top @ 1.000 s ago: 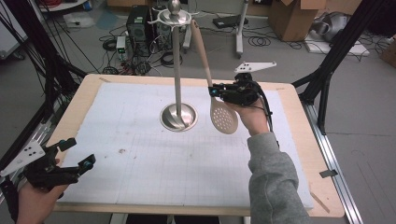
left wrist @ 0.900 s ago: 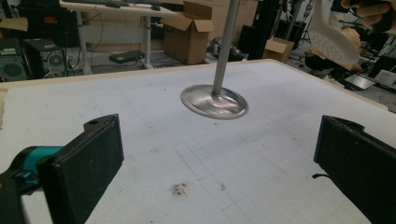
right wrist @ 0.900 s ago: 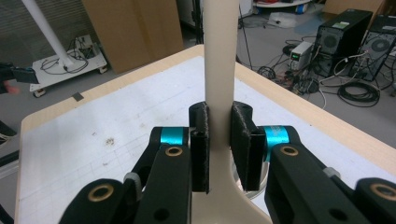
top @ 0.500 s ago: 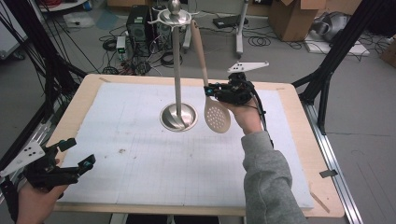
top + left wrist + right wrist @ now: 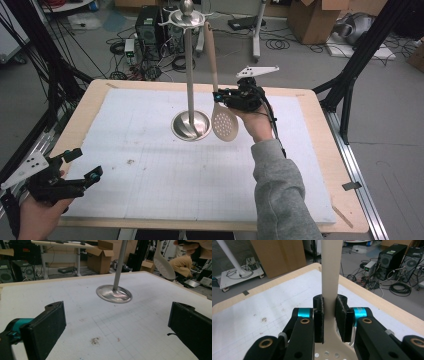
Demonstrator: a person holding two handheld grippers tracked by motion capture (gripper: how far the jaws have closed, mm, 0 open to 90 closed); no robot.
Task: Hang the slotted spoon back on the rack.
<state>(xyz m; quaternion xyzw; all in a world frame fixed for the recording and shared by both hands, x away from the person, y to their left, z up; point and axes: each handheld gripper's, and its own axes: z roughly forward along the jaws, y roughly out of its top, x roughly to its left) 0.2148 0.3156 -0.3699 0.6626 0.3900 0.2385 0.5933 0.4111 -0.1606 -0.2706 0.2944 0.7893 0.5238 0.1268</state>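
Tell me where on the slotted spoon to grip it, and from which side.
Grip the slotted spoon on its flat handle just above the perforated bowl, coming in level from the table's right side. The handle hangs nearly upright beside the stand, so its narrow flat neck fits between jaws, as the right gripper shows.

Beyond your wooden-edged table [image 5: 320, 150] with its white gridded mat [image 5: 165, 165], you face a grey floor [image 5: 380, 100] strewn with black cables [image 5: 280, 44], a black computer tower [image 5: 149, 20], cardboard boxes [image 5: 312, 17], and black frame struts [image 5: 365, 50] angling down at both sides.
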